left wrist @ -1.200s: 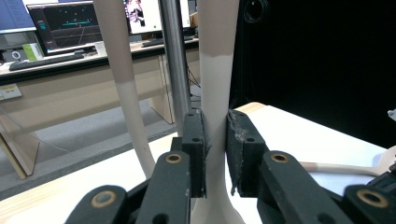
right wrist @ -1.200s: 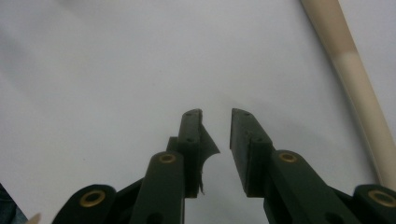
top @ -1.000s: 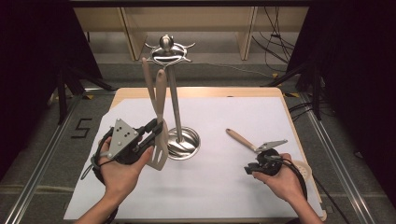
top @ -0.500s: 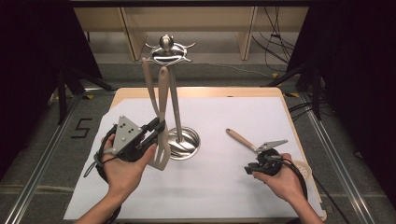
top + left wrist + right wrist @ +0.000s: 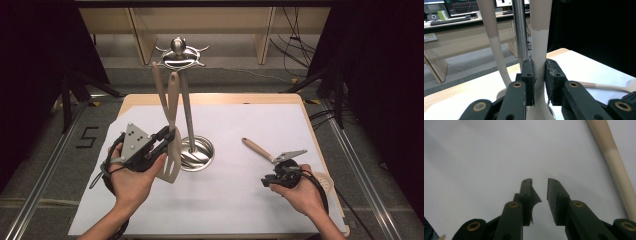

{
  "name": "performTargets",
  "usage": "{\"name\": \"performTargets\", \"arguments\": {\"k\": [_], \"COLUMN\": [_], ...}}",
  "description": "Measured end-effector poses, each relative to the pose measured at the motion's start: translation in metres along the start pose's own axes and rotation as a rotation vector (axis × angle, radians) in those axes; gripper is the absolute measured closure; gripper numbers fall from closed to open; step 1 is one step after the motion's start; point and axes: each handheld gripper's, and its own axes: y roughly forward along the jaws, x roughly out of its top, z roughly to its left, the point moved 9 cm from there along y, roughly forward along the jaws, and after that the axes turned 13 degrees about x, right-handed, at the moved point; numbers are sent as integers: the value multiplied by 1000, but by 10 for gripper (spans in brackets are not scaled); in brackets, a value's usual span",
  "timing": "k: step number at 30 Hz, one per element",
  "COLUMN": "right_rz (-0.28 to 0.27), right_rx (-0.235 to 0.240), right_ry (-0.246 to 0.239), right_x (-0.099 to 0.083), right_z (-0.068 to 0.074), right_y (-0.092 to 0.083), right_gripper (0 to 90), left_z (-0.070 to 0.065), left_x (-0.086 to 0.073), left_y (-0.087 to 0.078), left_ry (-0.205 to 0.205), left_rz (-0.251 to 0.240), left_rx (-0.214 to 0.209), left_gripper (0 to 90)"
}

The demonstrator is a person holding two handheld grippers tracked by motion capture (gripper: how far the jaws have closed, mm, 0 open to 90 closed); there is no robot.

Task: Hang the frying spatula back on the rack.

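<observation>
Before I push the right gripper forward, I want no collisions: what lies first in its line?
The right gripper is open and aims down at the bare white table sheet. It would probably meet that first; the beige utensil handle lies off to its side.

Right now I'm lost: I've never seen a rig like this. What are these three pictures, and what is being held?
There is no robot here. A person holds a hand-held gripper in each hand at a table covered by a white sheet. The high view looks down from above the person's side. The other two pictures come from cameras riding on the grippers, looking along their black jaws.

The left hand-held gripper is shut on the handle of a slotted spatula, held upright beside a metal utensil stand. A second pale utensil hangs from the stand. In the left gripper view the jaws clamp the spatula handle.

The right hand-held gripper is open over the sheet and holds nothing. Just beyond it lies another utensil with a pale handle and a metal head.
</observation>
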Motion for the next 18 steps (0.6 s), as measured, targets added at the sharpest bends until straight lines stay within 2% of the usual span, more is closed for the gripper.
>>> {"name": "performTargets", "arguments": {"k": [8, 9, 10, 12, 13, 15, 17, 18], "right_rz": [-1, 0, 12, 12, 12, 11, 10, 10], "right_rx": [-2, -2, 6, 3, 3, 3, 5, 4], "right_ry": [-3, -1, 23, 20, 20, 20, 21, 20], "right_x": [0, 0, -2, -2, -2, -2, -1, -1], "right_z": [-1, -1, 2, 2, 2, 2, 2, 2], "right_y": [-1, -1, -1, -1, -1, -1, -1, -1], "right_gripper": [745, 745, 745, 744, 744, 744, 742, 742], "left_z": [0, 1, 1, 3, 1, 2, 2, 4], "left_x": [0, 0, 0, 1, 0, 0, -1, 0], "left_y": [6, 7, 7, 8, 8, 10, 11, 12], "left_ry": [-1, 0, 0, 19, 6, 21, 14, 30], "left_rz": [14, 15, 15, 8, 17, 11, 20, 13], "left_rx": [7, 12, 13, 21, 14, 20, 13, 22], "left_gripper": [779, 779, 779, 779, 779, 779, 778, 777]}}
